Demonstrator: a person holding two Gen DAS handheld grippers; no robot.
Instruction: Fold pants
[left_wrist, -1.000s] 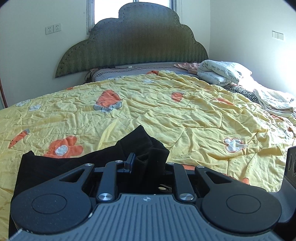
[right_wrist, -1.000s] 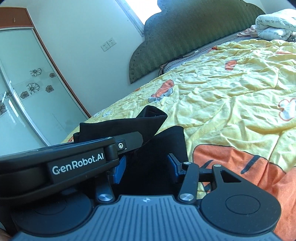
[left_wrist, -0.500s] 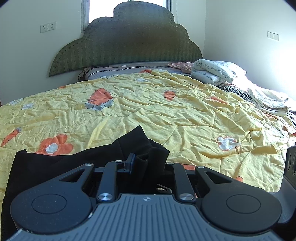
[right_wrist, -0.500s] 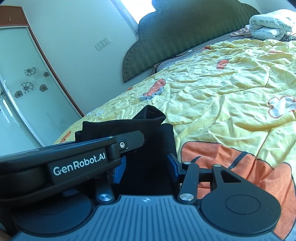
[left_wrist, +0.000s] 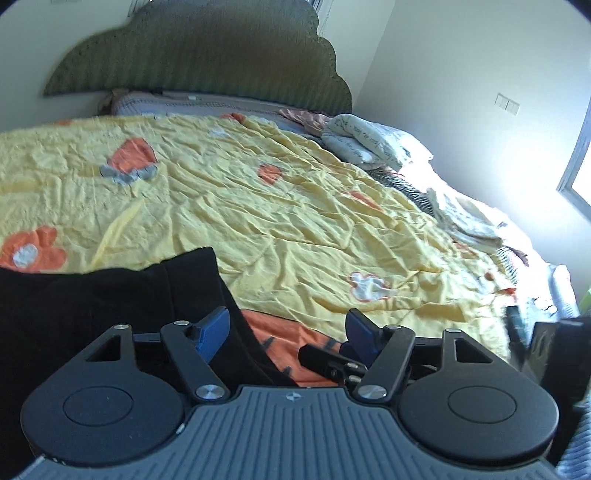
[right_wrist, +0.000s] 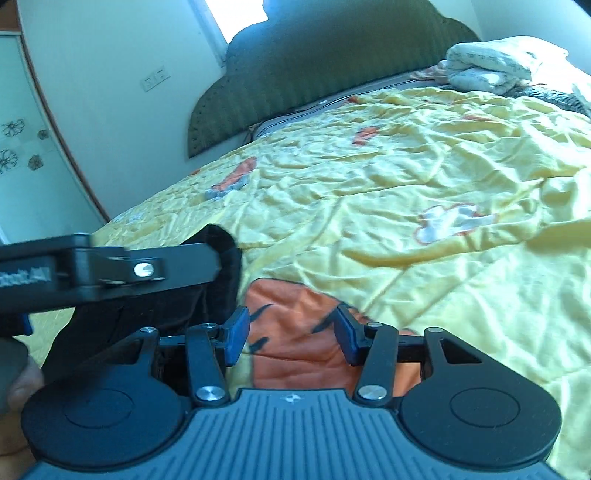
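A: Where are the black pants (left_wrist: 110, 295) now?

B: They lie folded on the yellow quilt (left_wrist: 295, 206), at its near left part, far from the green headboard (left_wrist: 199, 59).

A: And the left gripper (left_wrist: 288, 328)?

B: Its jaws have just been opening and now stand wide. The edge of the pants lies by its left pad, but nothing is pinched.

A: The right gripper (right_wrist: 290, 334)?

B: It is to the right of the pants, jaws apart, over an orange patch of the quilt. It holds nothing.
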